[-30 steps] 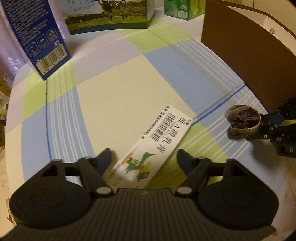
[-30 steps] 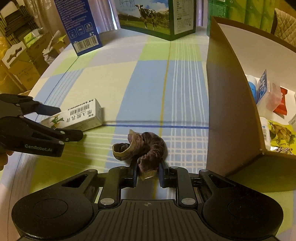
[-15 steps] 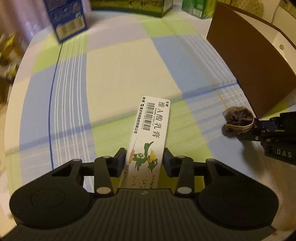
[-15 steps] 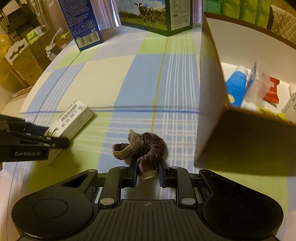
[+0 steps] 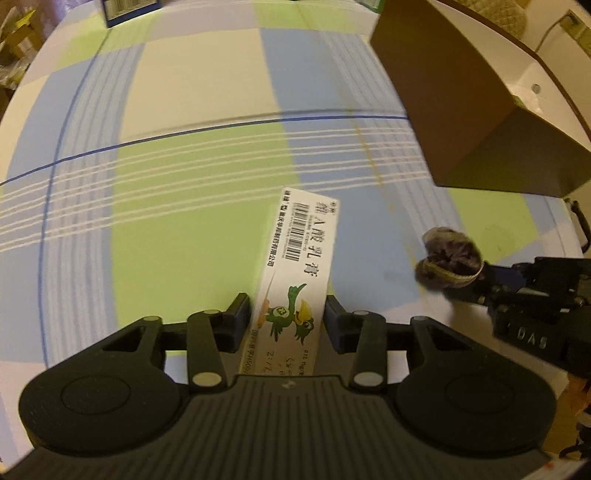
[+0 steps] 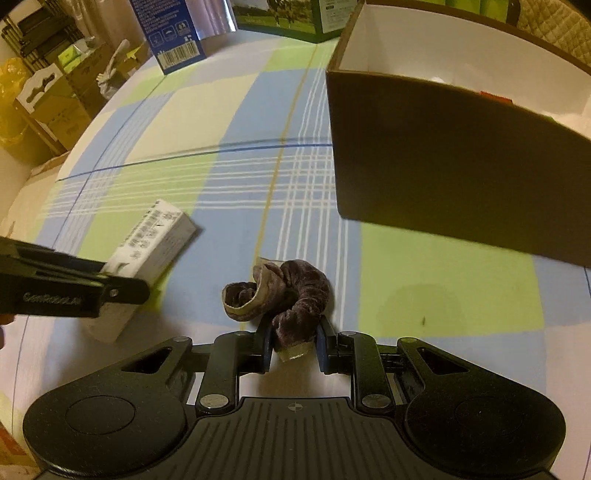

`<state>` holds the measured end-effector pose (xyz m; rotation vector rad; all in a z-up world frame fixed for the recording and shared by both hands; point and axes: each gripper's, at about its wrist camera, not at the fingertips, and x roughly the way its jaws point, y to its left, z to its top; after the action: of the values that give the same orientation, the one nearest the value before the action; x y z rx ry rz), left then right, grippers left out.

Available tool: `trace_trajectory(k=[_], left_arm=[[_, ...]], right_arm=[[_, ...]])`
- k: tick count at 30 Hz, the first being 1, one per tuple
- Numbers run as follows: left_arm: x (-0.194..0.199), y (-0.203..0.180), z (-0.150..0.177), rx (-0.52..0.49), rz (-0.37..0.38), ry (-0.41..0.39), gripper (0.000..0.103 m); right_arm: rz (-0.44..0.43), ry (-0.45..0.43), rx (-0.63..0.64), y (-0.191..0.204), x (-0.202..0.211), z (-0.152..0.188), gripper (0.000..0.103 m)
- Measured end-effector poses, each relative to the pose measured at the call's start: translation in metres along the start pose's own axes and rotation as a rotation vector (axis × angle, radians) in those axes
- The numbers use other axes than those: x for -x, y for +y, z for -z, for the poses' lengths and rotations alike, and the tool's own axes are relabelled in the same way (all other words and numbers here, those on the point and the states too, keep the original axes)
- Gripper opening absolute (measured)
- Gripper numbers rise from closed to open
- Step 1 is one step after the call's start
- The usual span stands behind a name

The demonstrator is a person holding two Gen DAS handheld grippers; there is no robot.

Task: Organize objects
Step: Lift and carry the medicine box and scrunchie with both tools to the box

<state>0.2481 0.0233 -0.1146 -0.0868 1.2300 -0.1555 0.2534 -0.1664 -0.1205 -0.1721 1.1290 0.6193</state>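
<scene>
While a checked cloth [image 5: 192, 206] of green, blue and cream squares covers the table, a brown box [image 6: 443, 177] with a white inside stands on its far right part, open at the top; what lies in it is mostly hidden by its near wall. At the far edge stand a blue carton [image 6: 170, 33] and a green carton [image 6: 295, 18] with a printed field scene.

Next in size, the left gripper [image 5: 288, 314] has its fingers pressed against both long sides of a white carton [image 5: 295, 280], which bears a barcode, black characters and a green cartoon bird. This carton points away from the gripper, near the table's front edge, left of the box.

Just to its right, the right gripper [image 6: 293, 345] is clamped on a purple scrunchie [image 6: 291, 299] with a tan band, well short of the box.
</scene>
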Motion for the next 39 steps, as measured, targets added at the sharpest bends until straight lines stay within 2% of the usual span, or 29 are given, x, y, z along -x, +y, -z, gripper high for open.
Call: trace_trajectory(k=[1, 2, 3, 4, 5, 6, 8, 12, 14, 18, 21, 30, 39], left_arm=[[0.000, -0.002, 0.001, -0.009, 0.004, -0.003, 0.040], [-0.001, -0.003, 0.000, -0.016, 0.007, -0.006, 0.042], [-0.001, -0.004, -0.001, -0.029, 0.013, -0.010, 0.046], [-0.002, -0.006, -0.001, -0.044, 0.015, -0.015, 0.046], [-0.003, -0.008, -0.001, -0.055, 0.010, -0.019, 0.046], [-0.004, -0.012, -0.002, -0.068, 0.004, -0.024, 0.046], [-0.006, -0.015, -0.004, -0.079, -0.010, -0.032, 0.046], [-0.009, -0.021, -0.009, -0.099, -0.035, -0.053, 0.036], [-0.009, -0.022, -0.011, -0.104, -0.050, -0.058, 0.035], [-0.008, -0.022, -0.010, -0.084, -0.070, -0.062, 0.035], [-0.007, -0.021, -0.009, -0.070, -0.080, -0.062, 0.035], [-0.004, -0.016, -0.006, -0.038, -0.100, -0.057, 0.035], [-0.002, -0.020, 0.000, -0.032, -0.103, -0.051, 0.035]], right_arm=[[0.000, -0.002, 0.000, 0.000, 0.001, 0.001, 0.020], [0.001, -0.002, 0.002, 0.000, 0.001, 0.003, 0.026], [0.000, -0.005, 0.005, 0.000, 0.002, 0.004, 0.036], [-0.002, -0.008, 0.006, 0.000, 0.003, 0.005, 0.043], [-0.004, -0.015, 0.007, 0.001, 0.003, 0.005, 0.055], [-0.007, -0.026, 0.009, 0.001, 0.004, 0.006, 0.060], [-0.010, -0.045, 0.015, 0.003, 0.007, 0.006, 0.063], [-0.017, -0.060, -0.001, 0.005, 0.002, 0.004, 0.068], [-0.032, -0.061, -0.039, 0.004, 0.000, 0.000, 0.068], [-0.059, -0.062, -0.139, -0.002, -0.003, -0.005, 0.068], [-0.057, -0.070, -0.156, -0.003, -0.004, -0.007, 0.066], [-0.060, -0.071, -0.076, 0.003, -0.007, -0.008, 0.036], [-0.075, -0.077, -0.031, 0.003, 0.000, -0.007, 0.024]])
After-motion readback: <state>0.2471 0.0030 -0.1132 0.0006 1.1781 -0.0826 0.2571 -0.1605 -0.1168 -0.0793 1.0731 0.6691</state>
